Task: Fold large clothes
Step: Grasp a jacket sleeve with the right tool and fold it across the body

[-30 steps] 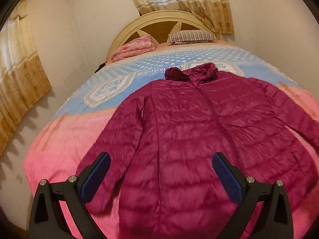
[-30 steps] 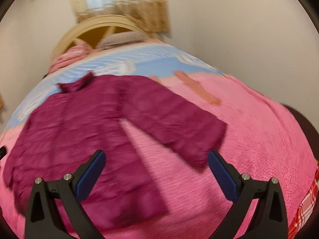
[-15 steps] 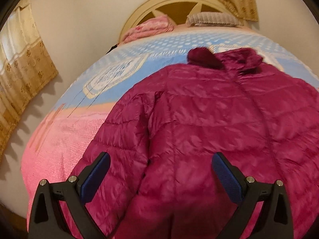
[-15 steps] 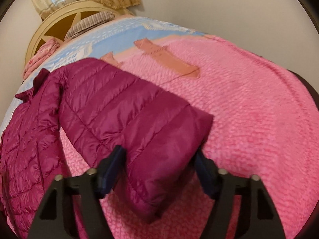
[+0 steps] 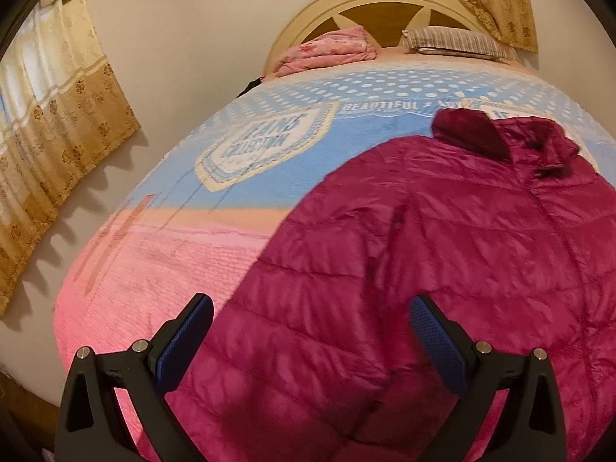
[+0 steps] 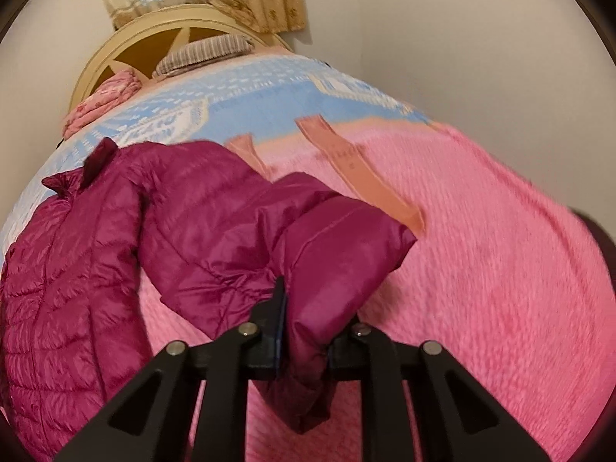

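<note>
1. Small bedroom with pale walls, gold flowery curtains [image 5: 50, 123], and a big bed under a soft pink and blue blanket [image 5: 161, 269].
2. Up by the round cream headboard [image 5: 369, 7]: a striped pillow [image 5: 454, 40] and a folded pink quilt [image 5: 331, 52].
3. Spread flat on the bed, front side up: a puffy dark-red quilted jacket [image 5: 442, 254], collar toward the headboard.
4. Right hand-held gripper [image 6: 304, 331]: just been closing, now pinching the cuff end of the jacket's right sleeve [image 6: 338, 246], with the red cloth bunched up between the pads.
5. Left hand-held gripper [image 5: 308, 342]: spread wide, holding nothing, hanging over the jacket's left sleeve [image 5: 292, 346], which lies flat on the bed between the two blue pads.
6. Step in hand, most likely: grabbing both sleeves to start the first fold. Nothing folded yet.
7. Next move, as a guess: lower the left hand-held gripper and pinch its sleeve near the end, then bring both sleeves in across the chest.
8. Care needed: slippery, puffy cloth, so a firm pinch and a slow lift.
</note>
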`<act>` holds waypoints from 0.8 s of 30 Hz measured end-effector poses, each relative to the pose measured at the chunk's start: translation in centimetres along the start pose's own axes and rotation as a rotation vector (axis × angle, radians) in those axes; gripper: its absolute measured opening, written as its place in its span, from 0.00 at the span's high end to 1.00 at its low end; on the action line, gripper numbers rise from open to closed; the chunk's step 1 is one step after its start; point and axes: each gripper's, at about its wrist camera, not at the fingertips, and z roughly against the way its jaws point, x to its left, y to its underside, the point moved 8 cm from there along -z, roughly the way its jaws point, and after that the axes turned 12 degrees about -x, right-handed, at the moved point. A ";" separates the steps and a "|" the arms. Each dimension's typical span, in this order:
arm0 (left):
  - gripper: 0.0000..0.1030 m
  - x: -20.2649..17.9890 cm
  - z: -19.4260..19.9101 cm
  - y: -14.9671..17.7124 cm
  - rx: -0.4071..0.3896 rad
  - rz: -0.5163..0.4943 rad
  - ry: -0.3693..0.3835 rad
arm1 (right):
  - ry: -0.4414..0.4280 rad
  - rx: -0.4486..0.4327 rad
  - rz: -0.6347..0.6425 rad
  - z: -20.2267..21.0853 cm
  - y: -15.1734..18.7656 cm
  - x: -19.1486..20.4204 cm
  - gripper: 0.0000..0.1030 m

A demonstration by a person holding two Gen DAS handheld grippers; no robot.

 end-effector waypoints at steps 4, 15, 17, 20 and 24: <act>0.01 1.5 -0.8 0.0 0.017 0.032 -0.014 | -0.018 -0.047 0.055 0.1 -2.2 2.7 0.83; 0.01 6.2 -2.8 0.4 0.042 0.098 -0.065 | -0.134 -0.180 0.282 1.2 -6.3 14.9 0.83; 0.01 6.8 -2.9 0.3 0.040 0.108 -0.067 | -0.154 -0.193 0.318 1.2 -6.4 17.1 0.83; 0.01 7.8 -3.1 0.3 0.038 0.124 -0.067 | -0.194 -0.206 0.383 0.9 -6.5 21.0 0.83; 0.01 9.5 -3.7 1.0 0.041 0.141 -0.084 | -0.237 -0.221 0.486 0.4 -5.5 26.9 0.83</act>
